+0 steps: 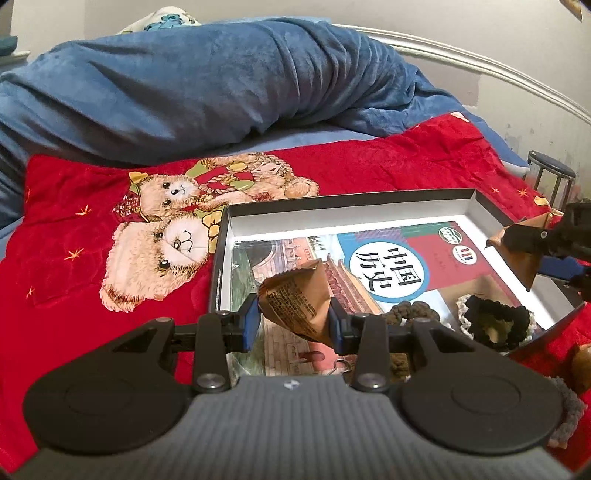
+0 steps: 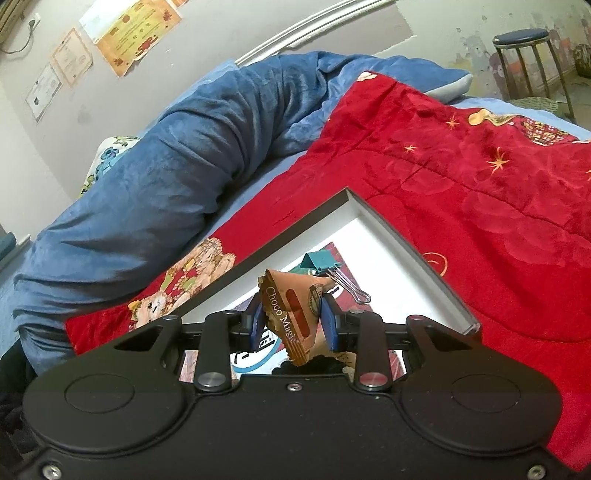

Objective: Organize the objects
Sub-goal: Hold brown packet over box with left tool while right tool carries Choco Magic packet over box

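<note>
A bed fills most of the scene, spread with a glossy red quilt (image 1: pixel 369 162) printed with teddy bears and small gold stars. Behind it lies a long rolled plush blue blanket (image 1: pixel 207 77), with a white floral pillow (image 1: pixel 159 20) peeking over its far end. A curved white metal bed rail (image 1: pixel 480 64) runs along the off-white, scuffed wall (image 2: pixel 207 48). Several paper certificates (image 2: pixel 129 29) are stuck to that wall. Past the foot of the bed stands a round metal-legged stool with a dark blue seat (image 2: pixel 521 37), beside peeling, stained plaster
</note>
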`<state>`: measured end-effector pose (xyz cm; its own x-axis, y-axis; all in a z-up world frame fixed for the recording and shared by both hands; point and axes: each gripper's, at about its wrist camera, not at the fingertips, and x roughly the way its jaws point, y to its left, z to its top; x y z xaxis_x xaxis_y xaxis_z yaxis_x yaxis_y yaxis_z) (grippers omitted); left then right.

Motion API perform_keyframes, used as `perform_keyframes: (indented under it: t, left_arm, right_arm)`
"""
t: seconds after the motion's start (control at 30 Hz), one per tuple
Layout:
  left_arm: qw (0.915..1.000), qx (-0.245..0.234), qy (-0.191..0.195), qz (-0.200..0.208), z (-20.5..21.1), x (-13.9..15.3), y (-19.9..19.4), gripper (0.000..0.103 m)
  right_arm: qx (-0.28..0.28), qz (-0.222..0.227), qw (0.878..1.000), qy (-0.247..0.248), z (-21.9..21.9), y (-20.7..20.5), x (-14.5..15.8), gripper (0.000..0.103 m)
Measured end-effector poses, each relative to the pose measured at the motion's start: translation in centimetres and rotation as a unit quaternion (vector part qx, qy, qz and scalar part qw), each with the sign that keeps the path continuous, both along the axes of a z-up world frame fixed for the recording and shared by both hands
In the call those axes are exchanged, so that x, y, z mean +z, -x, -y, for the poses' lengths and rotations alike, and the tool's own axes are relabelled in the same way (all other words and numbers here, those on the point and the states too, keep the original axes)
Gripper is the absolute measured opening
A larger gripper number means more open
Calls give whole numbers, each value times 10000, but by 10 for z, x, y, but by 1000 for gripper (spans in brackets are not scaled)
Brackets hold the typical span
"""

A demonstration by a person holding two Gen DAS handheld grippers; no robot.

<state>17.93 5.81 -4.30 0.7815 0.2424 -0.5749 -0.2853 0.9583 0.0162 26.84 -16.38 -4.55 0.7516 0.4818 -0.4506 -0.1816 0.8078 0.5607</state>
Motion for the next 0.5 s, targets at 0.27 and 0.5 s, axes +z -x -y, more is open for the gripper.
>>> perform_keyframes:
  t: [0.27, 0.5]
  left_arm:
    - [10000, -51, -40, -5, 2, 0, 1, 43]
    - [10000, -26, -21, -70, 2, -2, 0, 43]
  right_arm:
    - [34, -52, 10000, -66, -2, -2, -3, 31]
    - [18, -79, 9999, -117, -1, -2, -3, 31]
